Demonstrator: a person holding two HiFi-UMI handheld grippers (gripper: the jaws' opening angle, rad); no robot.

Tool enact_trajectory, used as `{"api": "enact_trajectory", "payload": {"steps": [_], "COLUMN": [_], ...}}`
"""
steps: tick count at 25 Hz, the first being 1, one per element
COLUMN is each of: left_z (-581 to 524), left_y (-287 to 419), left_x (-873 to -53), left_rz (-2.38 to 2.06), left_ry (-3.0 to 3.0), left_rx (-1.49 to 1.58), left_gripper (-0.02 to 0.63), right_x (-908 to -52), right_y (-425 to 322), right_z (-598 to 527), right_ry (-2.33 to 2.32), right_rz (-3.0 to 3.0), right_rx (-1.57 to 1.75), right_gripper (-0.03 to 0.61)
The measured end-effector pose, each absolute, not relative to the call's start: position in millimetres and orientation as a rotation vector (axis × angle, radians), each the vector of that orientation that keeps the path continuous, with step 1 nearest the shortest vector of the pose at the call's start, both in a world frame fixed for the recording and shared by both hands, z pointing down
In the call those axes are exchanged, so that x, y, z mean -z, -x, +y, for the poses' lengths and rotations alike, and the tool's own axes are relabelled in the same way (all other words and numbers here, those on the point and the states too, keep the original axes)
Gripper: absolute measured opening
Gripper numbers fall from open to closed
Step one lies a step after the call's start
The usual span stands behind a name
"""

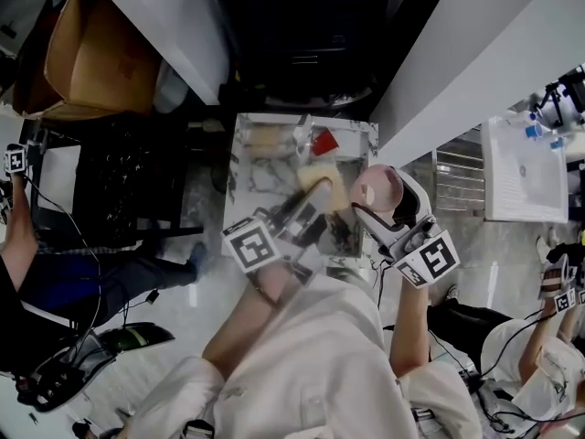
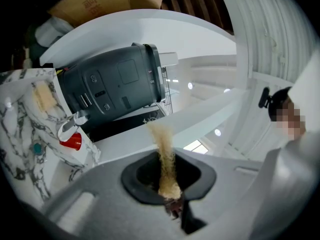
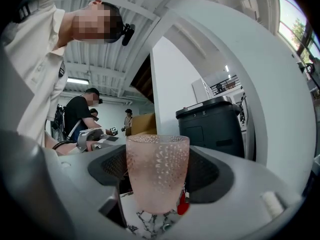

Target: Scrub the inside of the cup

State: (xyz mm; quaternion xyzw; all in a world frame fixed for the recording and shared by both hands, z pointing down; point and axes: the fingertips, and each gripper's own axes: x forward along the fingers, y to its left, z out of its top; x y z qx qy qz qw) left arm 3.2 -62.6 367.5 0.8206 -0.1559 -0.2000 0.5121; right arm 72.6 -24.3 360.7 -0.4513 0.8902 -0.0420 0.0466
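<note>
A pink dimpled glass cup [image 3: 156, 171] stands upright between the jaws of my right gripper [image 3: 156, 189], which is shut on it. In the head view the cup [image 1: 379, 188] hangs above the right edge of the marble table [image 1: 247, 186], held by the right gripper [image 1: 382, 216]. My left gripper [image 2: 168, 184] is shut on a tan sponge [image 2: 165, 154] that sticks out past the jaws. Seen from the head, the sponge [image 1: 323, 187] in the left gripper [image 1: 309, 207] is just left of the cup, outside it.
On the marble table lie a second sponge [image 1: 265, 140] and a small red object [image 1: 324, 142]. A dark bin [image 2: 115, 84] stands beyond the table, with cardboard boxes [image 1: 91, 53] to the left. Other people stand on both sides. White beams run nearby.
</note>
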Motion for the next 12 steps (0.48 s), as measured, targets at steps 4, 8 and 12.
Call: {"api": "enact_trajectory", "payload": {"steps": [4,8,12], "left_z": [-60,-57,-57], "left_y": [-8,-13,-14], "left_x": [-369,-369,-369], "left_rz": [-0.358,-0.331,-0.308], "left_ry": [-1.965,-1.970,-1.976], "left_rx": [0.467,0.446,0.430], "left_gripper": [0.023,0.023,0.023], "right_x": [-362,-365,-367], "right_y": [-80,-84,-83], "right_z": [-19,-15,-15], "right_ry": [1.453,1.516,1.558], "right_rz": [2.678,2.657,2.648], "right_rx": [0.118,0.121,0.118], "right_gripper": [0.368,0.367,0.367]}}
